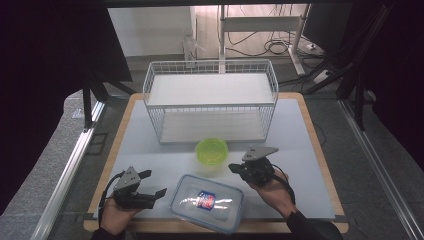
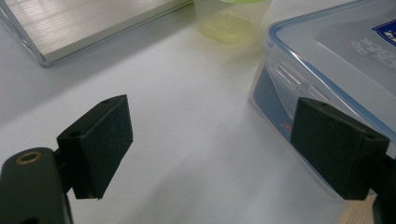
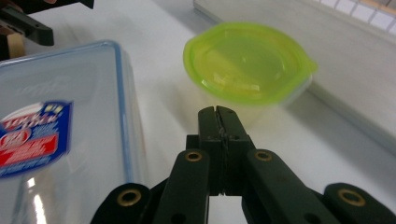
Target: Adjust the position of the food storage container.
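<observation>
A clear rectangular lidded box (image 1: 207, 202) with a red and blue label lies at the table's front edge. Behind it stands a small round container with a lime-green lid (image 1: 211, 151). My left gripper (image 1: 155, 182) rests left of the box, jaws wide open with nothing between them. In the left gripper view its right pad (image 2: 336, 149) stands beside the box's wall (image 2: 280, 102), and the left gripper (image 2: 217, 140) points along bare table. My right gripper (image 1: 233, 168) is shut and empty, to the right of the green container; the right gripper (image 3: 218, 114) points at the green lid (image 3: 247, 60).
A white wire basket (image 1: 210, 100) with a shelf on top stands at the back middle of the pale mat (image 1: 300, 145). Its base edge (image 2: 70, 28) lies beyond my left gripper. The box (image 3: 60, 130) sits left of my right gripper, with the left gripper (image 3: 28, 18) farther off.
</observation>
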A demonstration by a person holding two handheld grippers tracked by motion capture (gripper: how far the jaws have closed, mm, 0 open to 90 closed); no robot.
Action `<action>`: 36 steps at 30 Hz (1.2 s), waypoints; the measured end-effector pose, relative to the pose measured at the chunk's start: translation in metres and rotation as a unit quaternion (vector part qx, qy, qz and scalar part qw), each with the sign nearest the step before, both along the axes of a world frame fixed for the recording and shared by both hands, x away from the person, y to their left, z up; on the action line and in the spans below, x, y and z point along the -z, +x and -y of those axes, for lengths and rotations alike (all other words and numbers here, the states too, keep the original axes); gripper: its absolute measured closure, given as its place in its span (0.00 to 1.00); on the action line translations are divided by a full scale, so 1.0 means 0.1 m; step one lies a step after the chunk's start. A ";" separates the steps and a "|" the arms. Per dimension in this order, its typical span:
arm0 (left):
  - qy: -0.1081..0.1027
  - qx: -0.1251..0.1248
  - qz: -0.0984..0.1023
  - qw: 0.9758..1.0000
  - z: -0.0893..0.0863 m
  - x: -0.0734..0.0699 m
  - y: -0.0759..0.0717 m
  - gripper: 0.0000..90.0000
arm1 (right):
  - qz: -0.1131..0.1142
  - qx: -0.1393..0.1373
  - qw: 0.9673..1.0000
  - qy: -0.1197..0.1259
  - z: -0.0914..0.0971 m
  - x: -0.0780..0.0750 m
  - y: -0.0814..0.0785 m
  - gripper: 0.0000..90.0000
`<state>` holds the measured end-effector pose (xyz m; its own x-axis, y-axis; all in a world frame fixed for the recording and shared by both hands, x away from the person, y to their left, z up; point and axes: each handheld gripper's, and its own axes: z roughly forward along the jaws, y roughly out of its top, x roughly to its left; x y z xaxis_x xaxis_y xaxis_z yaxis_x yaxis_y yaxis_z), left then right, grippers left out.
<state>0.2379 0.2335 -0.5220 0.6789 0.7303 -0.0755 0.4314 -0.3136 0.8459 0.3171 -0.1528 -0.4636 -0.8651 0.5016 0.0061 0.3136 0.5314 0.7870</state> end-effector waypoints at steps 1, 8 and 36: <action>0.000 0.000 0.000 1.000 0.00 0.00 0.00 0.15 | 0.000 0.000 1.000 0.000 0.00 0.00 0.00 1.00; 0.004 0.004 -0.001 1.000 0.00 0.01 0.01 0.15 | -0.005 -0.022 1.000 0.003 -0.34 0.00 0.35 1.00; 0.024 0.020 0.001 0.999 0.04 0.02 0.00 0.15 | -0.002 -0.111 0.991 -0.074 -1.36 0.19 0.87 1.00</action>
<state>0.2379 0.2300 -0.5238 0.7082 0.7049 -0.0392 0.4161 -0.3718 0.8299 0.4044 -0.0168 -0.4829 -0.9546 0.2939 -0.0490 0.1791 0.6974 0.6939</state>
